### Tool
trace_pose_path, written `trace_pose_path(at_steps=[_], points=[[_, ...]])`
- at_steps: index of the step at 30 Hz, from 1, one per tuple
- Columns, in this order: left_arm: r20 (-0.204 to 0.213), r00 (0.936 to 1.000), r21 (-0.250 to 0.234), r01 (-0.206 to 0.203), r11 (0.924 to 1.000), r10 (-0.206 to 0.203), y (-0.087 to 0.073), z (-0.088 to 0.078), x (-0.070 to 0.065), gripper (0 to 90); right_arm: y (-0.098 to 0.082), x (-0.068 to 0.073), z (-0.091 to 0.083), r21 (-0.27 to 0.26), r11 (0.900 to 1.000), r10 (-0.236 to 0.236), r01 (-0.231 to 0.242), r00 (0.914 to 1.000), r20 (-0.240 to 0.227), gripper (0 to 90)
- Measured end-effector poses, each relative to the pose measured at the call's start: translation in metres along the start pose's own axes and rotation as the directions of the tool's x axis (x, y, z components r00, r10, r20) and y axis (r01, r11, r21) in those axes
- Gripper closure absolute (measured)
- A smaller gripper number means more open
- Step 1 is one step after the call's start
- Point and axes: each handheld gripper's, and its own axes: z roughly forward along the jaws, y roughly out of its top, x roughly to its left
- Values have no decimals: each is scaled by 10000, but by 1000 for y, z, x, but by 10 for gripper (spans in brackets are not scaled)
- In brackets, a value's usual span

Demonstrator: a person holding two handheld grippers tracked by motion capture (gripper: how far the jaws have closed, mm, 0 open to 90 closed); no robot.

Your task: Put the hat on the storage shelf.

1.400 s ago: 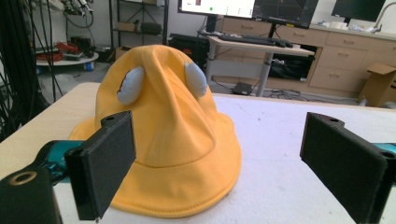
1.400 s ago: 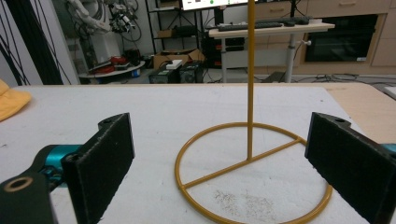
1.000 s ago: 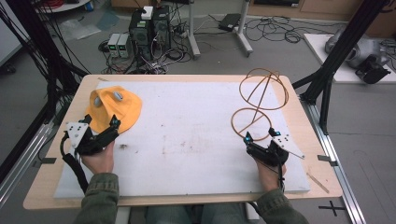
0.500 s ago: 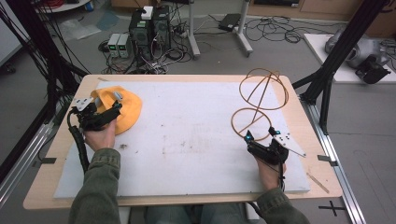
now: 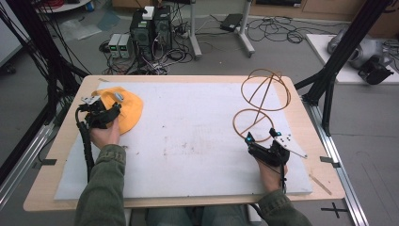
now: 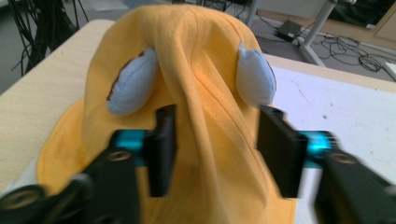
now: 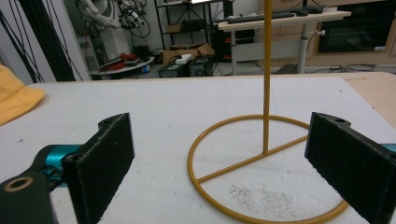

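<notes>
While the left gripper [image 5: 104, 114] sits over the near edge of the yellow hat [image 5: 126, 109] at the table's far-left corner, its jaws have just been closing on a raised fold of the fabric. In the left gripper view the fold runs up between the two black pads [image 6: 161, 147]; both pads look in contact with the cloth, pinching the ridge. Two pale grey ear-shaped patches [image 6: 133, 88] sit on the crown just past the jaws.

Right gripper [image 5: 263, 148] rests near the right front of the table, jaws spread wide, nothing between them. Just beyond it stands the wire stand [image 5: 261, 101]: a ring base flat on the surface, an upright rod and a hoop on top. Hat and stand are well apart.

Surface: wooden table [image 5: 54, 174] covered by a white board [image 5: 188, 136], scuffed, with dark specks near the middle.

Room: grey floor, black frame posts [image 5: 343, 47] on both sides, computer boxes [image 5: 150, 26] and loose cables behind the table, a desk and shelves further back in the right gripper view.

Writing: none that I can read; labels on the boxes are too small.
</notes>
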Motion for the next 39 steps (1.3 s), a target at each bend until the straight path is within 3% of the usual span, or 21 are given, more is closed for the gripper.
trace_pose_path(at_steps=[3, 4, 8, 12, 17, 21, 23, 25, 29, 33, 36, 38, 39], points=[[-241, 9997, 260, -38, 9997, 45, -2, 3, 0, 667, 0, 0, 0, -12, 10000, 37, -37, 10000, -23, 79], [-443, 9990, 213, -56, 9998, 65, -1, 2, 0, 719, 0, 0, 0, -14, 10000, 37, -38, 10000, -34, 79], [-533, 9985, 83, 160, 9998, -155, 0, 1, 3, 868, 0, 0, 0, -38, 10000, -20, 20, 10000, -54, 79], [-738, 9972, 30, -111, 9999, 113, -1, 2, 1, 882, -1, 0, 1, 26, 10000, 42, -42, 10000, -67, 79], [-647, 9979, -113, -92, 9999, 84, -1, 0, 0, 885, -1, 0, 1, 24, 10000, 64, -63, 10000, -76, 79], [-99, 9998, -762, 185, 9969, -193, 1, -9, 1, 885, -1, 0, 1, 7, 10000, 17, -17, 10000, -71, 79], [159, 9990, -1226, 443, 9915, -427, 3, -14, 1, 886, -2, 0, 1, 12, 10000, -25, 25, 10000, -67, 79], [280, 9988, -1702, 449, 9844, -407, 6, -21, 0, 886, -2, 0, 1, 11, 10000, -32, 32, 10000, -63, 79], [792, 9968, -2943, 278, 9553, -46, 13, -40, -4, 886, -2, 0, 1, -3, 10000, -65, 65, 10000, -65, 79], [1580, 9855, -4295, 126, 9030, 614, 22, -64, -10, 886, -2, 0, 1, 29, 10000, -28, 28, 10000, -67, 79], [2217, 9670, -5341, 129, 8453, 1253, 29, -82, -16, 885, -2, 0, 1, 19, 10000, -91, 92, 9999, -53, 79], [2628, 9543, -5661, 333, 8236, 1421, 35, -92, -21, 886, -3, 1, 1, 27, 9999, -105, 105, 9999, -42, 79], [2717, 9513, -5775, 401, 8154, 1457, 37, -95, -24, 885, -3, 1, 1, 49, 9999, -116, 116, 9999, -39, 79]])
